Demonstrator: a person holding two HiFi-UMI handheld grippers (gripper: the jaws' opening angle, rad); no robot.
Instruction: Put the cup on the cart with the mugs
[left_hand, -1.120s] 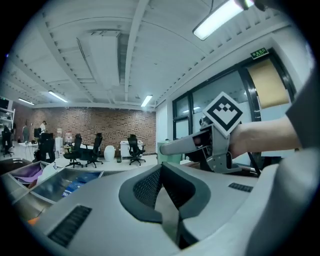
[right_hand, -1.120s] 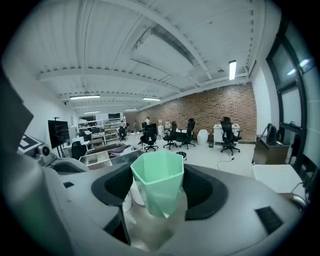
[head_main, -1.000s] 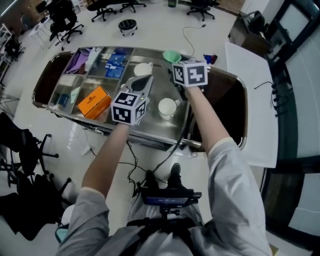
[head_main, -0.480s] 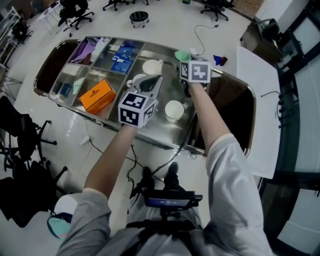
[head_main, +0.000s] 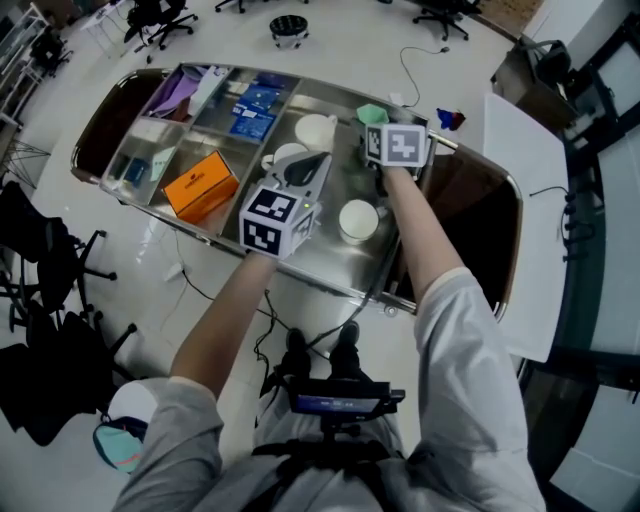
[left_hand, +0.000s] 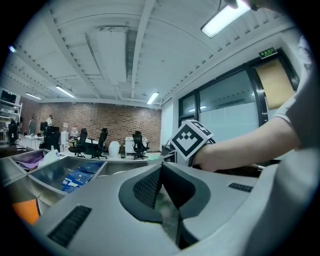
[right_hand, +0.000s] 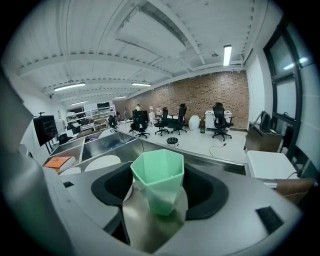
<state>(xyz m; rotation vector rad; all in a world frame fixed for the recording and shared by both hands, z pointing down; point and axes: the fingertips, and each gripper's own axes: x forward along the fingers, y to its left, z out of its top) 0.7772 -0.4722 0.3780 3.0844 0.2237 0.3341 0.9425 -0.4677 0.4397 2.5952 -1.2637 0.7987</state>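
Note:
A pale green faceted cup (right_hand: 159, 176) stands upright between the jaws of my right gripper (right_hand: 159, 187), which is shut on it just above the steel cart top (right_hand: 150, 225). From the head view, the cup (head_main: 372, 113) hangs over the cart's far edge, beyond my right gripper (head_main: 375, 128). Three white mugs (head_main: 316, 130) (head_main: 285, 158) (head_main: 358, 220) sit on the cart's steel top (head_main: 330, 255). My left gripper (head_main: 312, 163) hovers over the nearest mugs, its jaws closed to a point with nothing between them (left_hand: 161, 170).
The cart's left compartments hold an orange box (head_main: 200, 185), blue packets (head_main: 258, 105) and purple cloth (head_main: 180, 95). A dark well (head_main: 460, 205) lies at the cart's right end. A white table (head_main: 525, 190) stands to the right. Cables (head_main: 230, 300) trail on the floor.
My right gripper has sunk towards the cart top with the green cup still in it. My left gripper has stayed in place over the mugs.

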